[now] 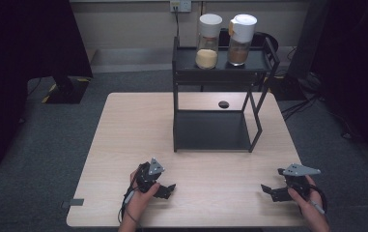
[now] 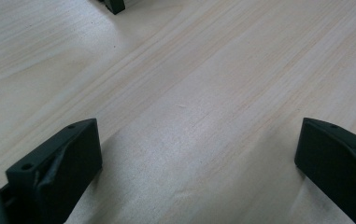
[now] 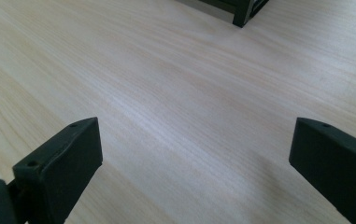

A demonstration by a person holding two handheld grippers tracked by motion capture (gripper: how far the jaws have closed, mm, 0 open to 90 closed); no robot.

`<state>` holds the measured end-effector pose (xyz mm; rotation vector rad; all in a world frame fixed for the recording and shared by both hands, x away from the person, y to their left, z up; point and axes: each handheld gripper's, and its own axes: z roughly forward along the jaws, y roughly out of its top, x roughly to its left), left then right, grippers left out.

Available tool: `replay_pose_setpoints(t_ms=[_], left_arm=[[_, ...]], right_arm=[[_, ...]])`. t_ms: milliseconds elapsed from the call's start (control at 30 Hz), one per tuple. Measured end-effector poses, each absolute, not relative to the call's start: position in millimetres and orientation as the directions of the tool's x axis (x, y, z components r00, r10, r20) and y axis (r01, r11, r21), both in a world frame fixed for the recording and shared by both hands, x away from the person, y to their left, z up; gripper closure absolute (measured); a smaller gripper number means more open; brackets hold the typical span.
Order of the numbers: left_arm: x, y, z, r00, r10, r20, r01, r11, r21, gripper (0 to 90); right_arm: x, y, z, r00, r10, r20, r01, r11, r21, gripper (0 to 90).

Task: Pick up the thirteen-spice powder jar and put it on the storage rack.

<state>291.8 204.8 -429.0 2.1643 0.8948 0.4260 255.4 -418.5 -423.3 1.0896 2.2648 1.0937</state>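
My left gripper (image 1: 166, 190) rests low over the light wooden table (image 1: 123, 140) near its front edge, left of centre, held by a hand. In the left gripper view its jaws stand wide apart with bare wood between them (image 2: 199, 154). My right gripper (image 1: 268, 191) sits near the front right of the table, also hand-held. Its jaws are spread wide over bare wood (image 3: 196, 158). A black two-tier metal rack (image 1: 215, 130) stands at the table's back centre. On its top shelf stand two white-lidded jars: one with pale powder (image 1: 207, 41), one with brown powder (image 1: 241, 39).
A small black disc (image 1: 223, 104) lies on the table behind the rack's lower shelf. A foot of the rack (image 2: 114, 5) shows at the top of the left gripper view, and a rack corner (image 3: 241, 11) at the top of the right gripper view. Grey carpet surrounds the table.
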Motion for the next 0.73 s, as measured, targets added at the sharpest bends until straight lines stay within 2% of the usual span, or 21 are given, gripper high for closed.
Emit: replay_pose_setpoints(t_ms=[233, 733], left_arm=[[291.7, 204.8, -429.0, 0.701, 0.713, 0.021, 0.466, -0.48, 0.743, 0.0], [291.9, 204.8, -428.9, 0.702, 0.712, 0.022, 0.466, -0.481, 0.743, 0.0]], right_arm=[[253.8, -423.1, -424.2, -0.618, 0.786, -0.023, 0.482, 0.401, 0.779, 1.8], [257.7, -424.6, -419.0, -0.659, 0.749, -0.068, 0.488, 0.495, 0.719, 1.5]])
